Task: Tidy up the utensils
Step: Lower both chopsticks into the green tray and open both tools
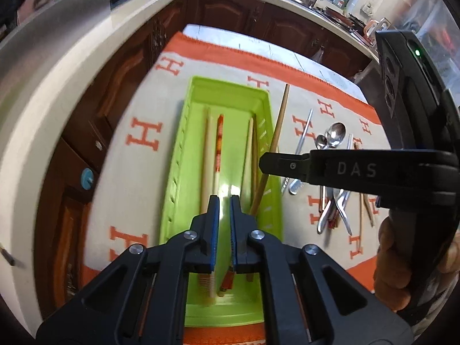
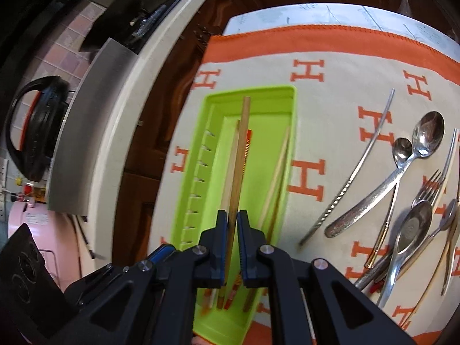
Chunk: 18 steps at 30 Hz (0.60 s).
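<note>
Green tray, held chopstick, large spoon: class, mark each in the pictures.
Green tray [image 2: 287, 92]: right wrist view, far rim corner.
Held chopstick [image 2: 241, 155]: right wrist view, mid-shaft.
Large spoon [image 2: 428, 133]: right wrist view, bowl.

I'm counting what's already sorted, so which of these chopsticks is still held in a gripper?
The brown wooden chopstick, clamped in the right gripper above the green tray. The other chopsticks lie loose on the tray floor, including the orange-striped one.

surface: counter [image 2: 373, 14], pale marble, bare at far edge | cover: orange-bordered cream cloth [image 2: 339, 57] with H pattern | on cloth: green tray [image 2: 284, 155] at left; loose spoons, fork, knife, chopsticks [image 2: 402, 187] heaped at right
</note>
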{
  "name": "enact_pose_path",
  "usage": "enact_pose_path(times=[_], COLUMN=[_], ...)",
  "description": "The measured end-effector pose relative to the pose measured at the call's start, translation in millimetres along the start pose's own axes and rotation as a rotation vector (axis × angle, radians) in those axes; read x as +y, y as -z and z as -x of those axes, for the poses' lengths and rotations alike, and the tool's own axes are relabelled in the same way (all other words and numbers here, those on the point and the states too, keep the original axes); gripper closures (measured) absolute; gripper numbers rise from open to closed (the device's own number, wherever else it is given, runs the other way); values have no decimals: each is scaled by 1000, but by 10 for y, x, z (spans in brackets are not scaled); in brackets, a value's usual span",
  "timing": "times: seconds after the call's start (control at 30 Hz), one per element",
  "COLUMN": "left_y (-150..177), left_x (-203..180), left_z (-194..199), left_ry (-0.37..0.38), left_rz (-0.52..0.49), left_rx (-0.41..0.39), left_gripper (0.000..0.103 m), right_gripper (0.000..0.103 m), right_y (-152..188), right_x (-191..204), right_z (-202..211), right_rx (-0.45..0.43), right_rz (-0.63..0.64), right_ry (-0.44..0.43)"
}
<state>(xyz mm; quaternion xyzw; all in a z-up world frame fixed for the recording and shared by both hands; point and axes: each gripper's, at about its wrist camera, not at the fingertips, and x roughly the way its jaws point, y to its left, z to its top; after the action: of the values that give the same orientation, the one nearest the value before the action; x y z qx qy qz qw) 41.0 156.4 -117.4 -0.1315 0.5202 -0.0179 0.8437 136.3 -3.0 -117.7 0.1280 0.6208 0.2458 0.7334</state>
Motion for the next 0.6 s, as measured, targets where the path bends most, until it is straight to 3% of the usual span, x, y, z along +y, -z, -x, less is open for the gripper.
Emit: enact_pose_path(times=[0.03,0.13,0.2,0.3,0.6], left_y=[3,20,26,6,10], left_x=[28,57,66,53,-138], left_z=[-28,-30,2,52,191], left_ry=[10,0,1,8,-11], left_rz=[14,26,31,35,-11], left_rx=[11,1,-20,-40,-71], left_gripper=[93,72,61,59,59], right_gripper=[95,93,87,79,79], right_y=[9,48,75,135,353], right_x=[-6,-3,13,36,106], right_z=[-9,29,74,183,577], right_rx=[0,-17,-34,-74,-192], right_rz=[-3,9,21,36,119], right_ry=[4,15,24,30,49])
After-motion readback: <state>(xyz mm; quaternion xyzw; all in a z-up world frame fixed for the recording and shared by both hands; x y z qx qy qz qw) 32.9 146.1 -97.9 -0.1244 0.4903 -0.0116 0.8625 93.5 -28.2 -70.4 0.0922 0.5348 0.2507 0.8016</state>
